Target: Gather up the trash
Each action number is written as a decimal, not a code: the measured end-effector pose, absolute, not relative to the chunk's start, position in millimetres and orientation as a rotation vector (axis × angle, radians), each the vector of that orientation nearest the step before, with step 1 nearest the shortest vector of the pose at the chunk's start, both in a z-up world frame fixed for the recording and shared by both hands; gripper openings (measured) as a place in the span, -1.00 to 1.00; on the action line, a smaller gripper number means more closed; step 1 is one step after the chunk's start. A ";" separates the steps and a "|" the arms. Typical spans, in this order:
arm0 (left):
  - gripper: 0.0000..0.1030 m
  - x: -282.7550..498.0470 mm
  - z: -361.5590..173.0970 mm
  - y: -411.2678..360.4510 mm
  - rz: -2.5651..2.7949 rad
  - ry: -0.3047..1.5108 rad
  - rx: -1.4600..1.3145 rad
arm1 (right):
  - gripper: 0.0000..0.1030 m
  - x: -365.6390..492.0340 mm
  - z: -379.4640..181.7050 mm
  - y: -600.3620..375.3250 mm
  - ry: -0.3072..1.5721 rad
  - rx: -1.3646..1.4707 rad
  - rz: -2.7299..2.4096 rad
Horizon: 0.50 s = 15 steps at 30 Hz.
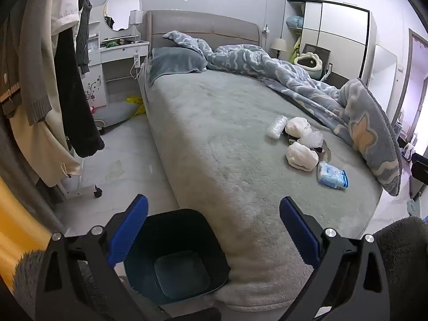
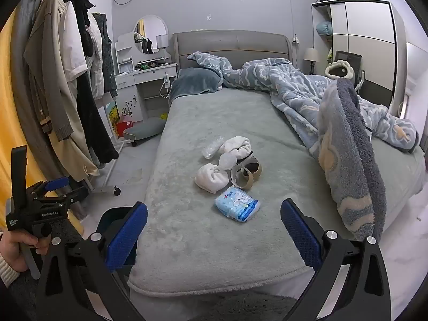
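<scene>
Dark bin [image 1: 176,256] empty; blue-white packet [image 2: 237,206], crumpled white wads [image 2: 211,178] on bed [image 2: 203,254].

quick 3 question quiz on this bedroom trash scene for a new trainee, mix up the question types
1. True or false: the dark bin by the bed's foot corner already has trash in it.
2. Which lies nearest the foot of the bed? A) crushed clear bottle B) blue tissue pack C) tape rolls
3. Fill in: the jaws of the left gripper and the right gripper are both ____.

Key
1. False: only its bare bottom shows.
2. B
3. Open, with nothing between them.
</scene>
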<state>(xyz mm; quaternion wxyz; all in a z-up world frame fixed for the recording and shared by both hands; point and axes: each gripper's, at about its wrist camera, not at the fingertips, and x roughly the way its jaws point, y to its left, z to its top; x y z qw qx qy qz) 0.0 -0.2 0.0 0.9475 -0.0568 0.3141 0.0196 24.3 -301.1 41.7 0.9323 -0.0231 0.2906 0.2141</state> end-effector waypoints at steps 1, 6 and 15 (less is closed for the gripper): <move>0.94 0.2 0.0 0.0 0.040 0.641 -0.115 | 0.95 24.5 41.6 -301.0 0.595 -0.047 0.438; 0.94 -0.3 0.2 -1.3 0.046 0.633 -0.098 | 0.95 24.7 41.3 -301.1 0.593 -0.045 0.439; 0.94 -2.5 0.8 -3.8 0.047 0.638 -0.093 | 0.95 25.5 40.3 -300.9 0.595 -0.045 0.440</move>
